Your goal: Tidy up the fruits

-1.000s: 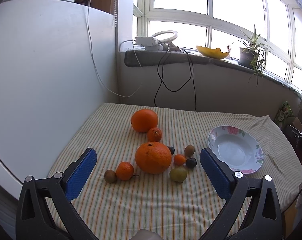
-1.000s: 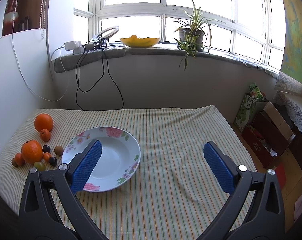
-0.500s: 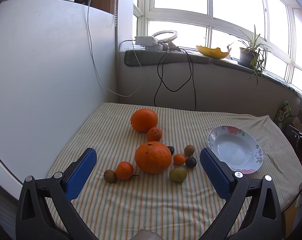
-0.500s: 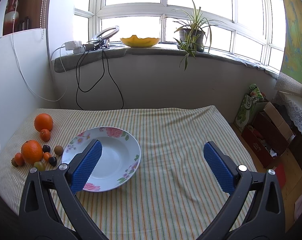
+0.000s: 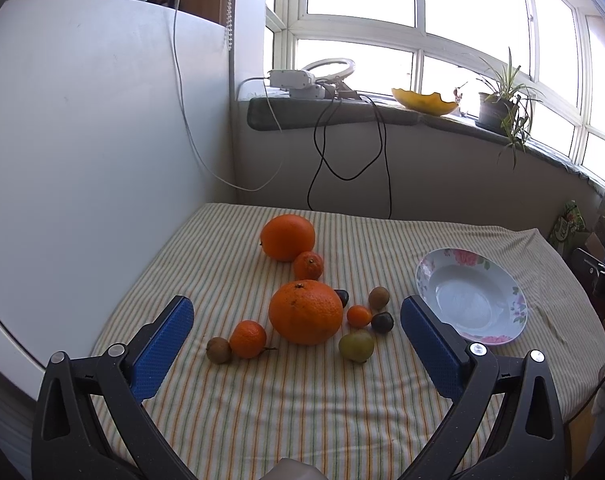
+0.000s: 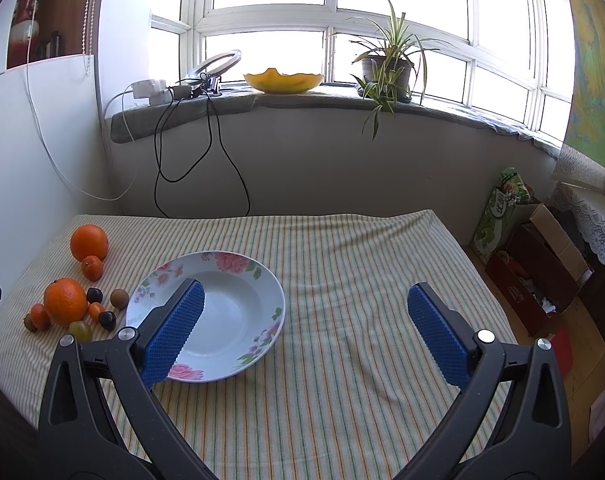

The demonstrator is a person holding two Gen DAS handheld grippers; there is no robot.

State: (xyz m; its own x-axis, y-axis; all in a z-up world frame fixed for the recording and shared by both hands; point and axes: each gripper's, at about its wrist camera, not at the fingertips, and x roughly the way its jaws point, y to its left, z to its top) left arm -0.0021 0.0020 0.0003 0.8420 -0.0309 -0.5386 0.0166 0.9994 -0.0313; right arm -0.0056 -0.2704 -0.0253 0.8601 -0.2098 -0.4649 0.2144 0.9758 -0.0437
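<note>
Several fruits lie on the striped tablecloth. A big orange [image 5: 305,312] sits in the middle, a second orange [image 5: 287,237] behind it, small tangerines [image 5: 247,339] and a green fruit [image 5: 356,346] around it. A flowered white plate [image 5: 506,292] stands empty to the right. My left gripper [image 5: 296,322] is open and empty, held above the cloth with the fruit group ahead between its fingers. My right gripper [image 6: 302,320] is open and empty, its left finger [image 6: 174,332] over the plate [image 6: 238,264]. The fruit group [image 6: 65,301] lies far left in the right wrist view.
A white panel [image 5: 82,140] stands along the table's left side. A grey wall and windowsill with a yellow bowl [image 6: 283,80], a potted plant [image 6: 386,66] and hanging cables [image 5: 342,160] lie behind. Boxes [image 6: 538,272] stand on the floor at the right.
</note>
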